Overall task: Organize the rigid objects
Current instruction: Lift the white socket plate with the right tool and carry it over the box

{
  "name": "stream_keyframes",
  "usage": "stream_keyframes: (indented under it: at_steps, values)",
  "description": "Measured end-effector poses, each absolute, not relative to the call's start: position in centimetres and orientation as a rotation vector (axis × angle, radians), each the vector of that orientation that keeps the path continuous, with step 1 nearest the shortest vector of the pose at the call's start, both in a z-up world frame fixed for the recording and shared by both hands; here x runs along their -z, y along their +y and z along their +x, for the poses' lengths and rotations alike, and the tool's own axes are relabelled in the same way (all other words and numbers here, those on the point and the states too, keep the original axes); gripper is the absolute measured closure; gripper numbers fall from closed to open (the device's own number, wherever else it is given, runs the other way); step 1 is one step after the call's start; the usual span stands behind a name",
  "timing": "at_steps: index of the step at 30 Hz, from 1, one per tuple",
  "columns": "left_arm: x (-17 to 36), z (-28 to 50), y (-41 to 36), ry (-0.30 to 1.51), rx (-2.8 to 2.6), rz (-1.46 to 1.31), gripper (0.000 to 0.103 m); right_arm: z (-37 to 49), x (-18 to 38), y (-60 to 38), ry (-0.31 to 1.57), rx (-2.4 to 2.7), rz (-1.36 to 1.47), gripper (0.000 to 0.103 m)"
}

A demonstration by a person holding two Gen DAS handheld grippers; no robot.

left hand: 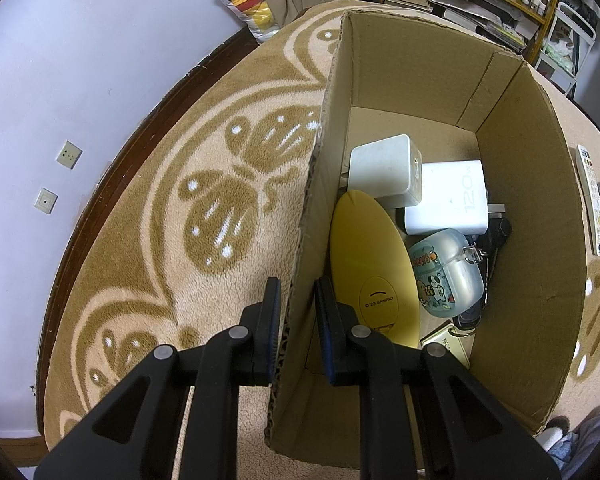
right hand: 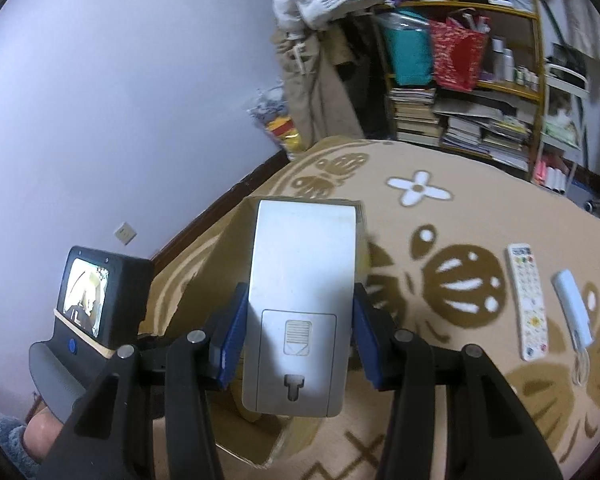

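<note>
**Box wall pinched, silver device gripped above the blanket**

We see the left gripper [left hand: 296, 312] with its jaws pressed on the left wall of the cardboard box [left hand: 532, 216], one pad outside and one inside. The box stands on a beige blanket [left hand: 172, 184] with brown patterns. Inside the box lie a yellow oval item [left hand: 370, 264], a white cube charger [left hand: 384, 172], a white adapter [left hand: 452, 196] and a small translucent case [left hand: 446, 276] with cartoon print.

The right gripper [right hand: 298, 328] pinches a silver flat device [right hand: 300, 280] between its blue pads, held over the box. On the blanket to the right lie a white remote control [right hand: 527, 300] and, just beside it, a pale slim stick [right hand: 573, 306].
</note>
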State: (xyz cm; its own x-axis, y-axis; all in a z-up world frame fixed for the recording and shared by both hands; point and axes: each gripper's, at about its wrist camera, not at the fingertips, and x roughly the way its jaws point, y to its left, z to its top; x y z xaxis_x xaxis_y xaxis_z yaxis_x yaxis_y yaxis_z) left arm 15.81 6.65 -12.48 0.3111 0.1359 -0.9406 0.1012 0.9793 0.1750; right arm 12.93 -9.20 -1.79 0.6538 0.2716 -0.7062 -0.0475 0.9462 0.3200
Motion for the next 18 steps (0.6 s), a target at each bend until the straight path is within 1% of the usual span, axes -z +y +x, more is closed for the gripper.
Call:
stream_keyframes:
  at_steps: [10, 18]
  values:
    - [12.5, 15.8, 6.6, 1.257, -0.023, 0.217, 0.086, 14.0, 3.8, -7.2, 0.879, -0.224, 0.277, 0.051]
    - [12.5, 15.8, 6.6, 1.256, -0.023, 0.221, 0.086, 14.0, 4.3, -7.3, 0.885, -0.219, 0.303, 0.051]
